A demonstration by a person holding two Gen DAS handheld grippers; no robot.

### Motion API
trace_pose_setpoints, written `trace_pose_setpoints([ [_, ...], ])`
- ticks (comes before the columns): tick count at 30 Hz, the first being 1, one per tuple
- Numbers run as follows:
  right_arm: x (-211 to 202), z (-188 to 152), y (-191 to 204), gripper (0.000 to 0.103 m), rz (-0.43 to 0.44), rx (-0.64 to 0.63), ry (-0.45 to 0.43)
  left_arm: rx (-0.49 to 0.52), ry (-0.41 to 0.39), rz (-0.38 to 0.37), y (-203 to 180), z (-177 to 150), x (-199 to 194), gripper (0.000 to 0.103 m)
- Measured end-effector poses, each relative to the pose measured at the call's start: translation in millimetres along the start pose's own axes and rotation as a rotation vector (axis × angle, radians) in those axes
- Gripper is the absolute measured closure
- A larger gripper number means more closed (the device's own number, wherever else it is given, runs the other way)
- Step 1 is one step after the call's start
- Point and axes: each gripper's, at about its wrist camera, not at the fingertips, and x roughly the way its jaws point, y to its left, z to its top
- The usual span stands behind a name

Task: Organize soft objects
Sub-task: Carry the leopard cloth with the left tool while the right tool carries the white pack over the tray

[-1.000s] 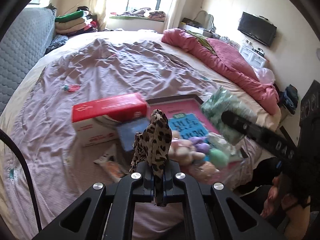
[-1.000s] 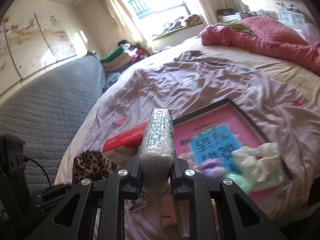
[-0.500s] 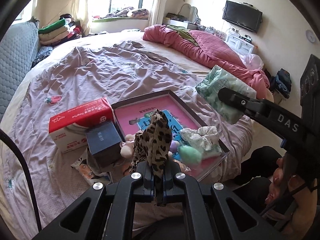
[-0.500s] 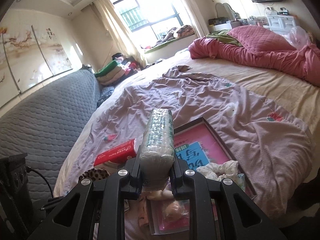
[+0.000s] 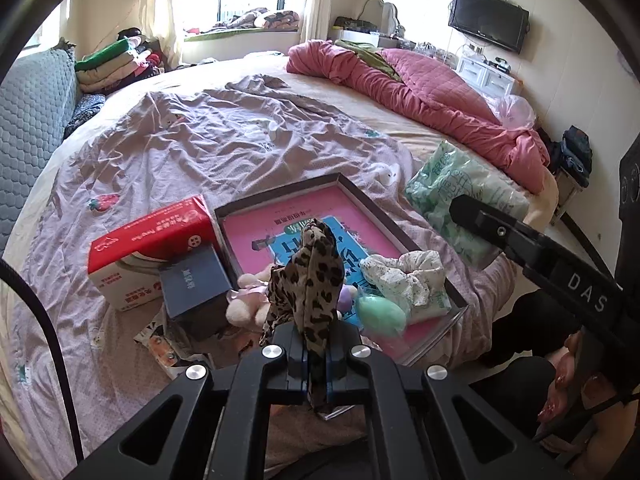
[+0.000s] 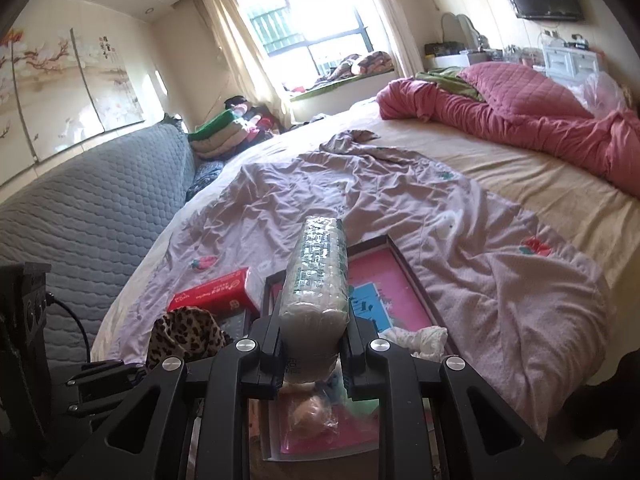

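Leopard-print fabric scrunchie (image 5: 310, 280) sits pinched in the fully closed left tool (image 5: 316, 354) above the framed tray (image 5: 280, 192): limp, light, best gripped mid-band. Right view: right tool (image 6: 314, 344) narrowly clamps a plastic-wrapped tissue pack (image 6: 318, 276), squashy, slippery film; hold its middle.

A lived-in home bedroom is shown: big bed (image 5: 248, 128), pink quilt (image 5: 420, 92), wall-mounted TV (image 5: 488, 30), clothes piled up (image 5: 116, 64).

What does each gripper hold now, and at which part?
Left gripper: leopard-print cloth, pinched at its lower end. Right gripper: wrapped tissue pack, clamped at its near end.
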Motion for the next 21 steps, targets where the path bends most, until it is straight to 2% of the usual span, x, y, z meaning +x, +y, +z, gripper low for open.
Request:
trace_pose_setpoints([
  [11, 14.6, -11.1, -37.0, 0.081, -0.028, 0.057, 0.024, 0.018, 0.082, -0.017, -11.7, -9.0, 43.8, 0.098],
  [21, 30.3, -19.2, -46.9, 0.081, -0.014, 0.055, 0.058, 0.053, 0.129, -0.021, -25.5, -10.8, 71.2, 0.098],
])
